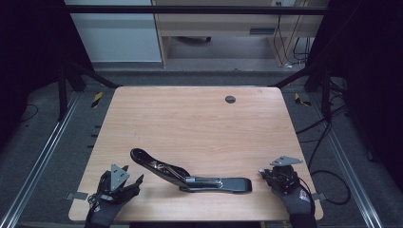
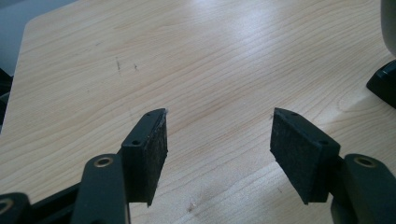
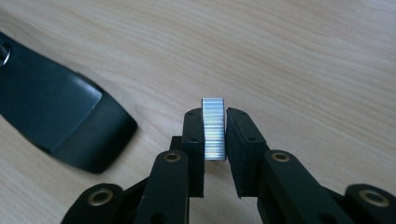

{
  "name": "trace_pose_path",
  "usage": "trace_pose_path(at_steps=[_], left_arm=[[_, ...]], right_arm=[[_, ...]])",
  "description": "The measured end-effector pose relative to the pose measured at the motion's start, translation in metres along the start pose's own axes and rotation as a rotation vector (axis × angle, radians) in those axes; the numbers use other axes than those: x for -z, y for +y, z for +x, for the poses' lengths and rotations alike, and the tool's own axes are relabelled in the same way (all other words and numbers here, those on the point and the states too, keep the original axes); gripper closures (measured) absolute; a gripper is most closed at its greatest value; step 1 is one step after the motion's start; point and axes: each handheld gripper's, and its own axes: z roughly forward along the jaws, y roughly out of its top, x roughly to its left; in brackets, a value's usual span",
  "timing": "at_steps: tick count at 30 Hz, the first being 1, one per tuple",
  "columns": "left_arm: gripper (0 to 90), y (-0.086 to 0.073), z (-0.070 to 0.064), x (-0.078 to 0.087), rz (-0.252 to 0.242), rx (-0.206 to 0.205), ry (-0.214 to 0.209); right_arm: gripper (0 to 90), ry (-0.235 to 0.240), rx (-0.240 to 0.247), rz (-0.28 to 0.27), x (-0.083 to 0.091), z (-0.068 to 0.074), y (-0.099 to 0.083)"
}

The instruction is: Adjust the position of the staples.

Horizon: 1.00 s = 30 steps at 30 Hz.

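The right hand-held gripper [image 3: 215, 135] pinches a strip of staples [image 3: 214, 128] between its pads, standing upright and touching both of them; in the high view this gripper [image 1: 280, 176] sits at the near right edge of the surface [image 1: 190, 118]. The left hand-held gripper [image 2: 218, 140] has its jaws spread wide over bare wood, holding nothing. Between the two lies an opened black stapler [image 1: 190, 175], its arm folded out flat. I judge that the step is to load the strip: the left gripper should steady the stapler body, and the right should bring the strip level into the channel without squeezing it harder. No brand or writing can be read anywhere.
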Motion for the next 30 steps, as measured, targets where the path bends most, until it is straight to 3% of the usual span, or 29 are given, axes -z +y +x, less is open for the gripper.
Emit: trace_pose_path(at_steps=[12, 18, 21, 24, 26, 28, 30], left_arm=[[35.8, 0.0, 0.0, -0.001, 0.011, -0.005, -0.004], [35.7, 0.0, -0.001, -0.001, 0.012, -0.007, -0.004], [35.7, 0.0, -0.001, -0.001, 0.013, -0.007, -0.004], [35.7, 0.0, -0.001, -0.001, 0.012, -0.006, -0.003], [35.7, 0.0, -0.001, -0.001, 0.013, -0.005, -0.003], [35.7, 0.0, -0.001, -0.001, 0.013, -0.006, -0.004], [35.7, 0.0, -0.001, -0.001, 0.014, -0.008, -0.005]], right_arm=[[77.9, 0.005, -0.003, 0.054, -0.003, -0.002, -0.011], [77.1, 0.008, -0.018, 0.051, -0.003, -0.005, -0.012], [71.8, 0.009, -0.018, 0.048, -0.002, -0.006, -0.011], [71.1, -0.009, -0.004, 0.013, 0.003, -0.007, -0.008], [70.9, 0.014, -0.018, -0.003, 0.008, -0.009, -0.005], [68.1, 0.007, -0.014, -0.01, 0.011, -0.009, -0.003], [67.1, 0.021, -0.021, 0.007, 0.013, -0.008, 0.0]])
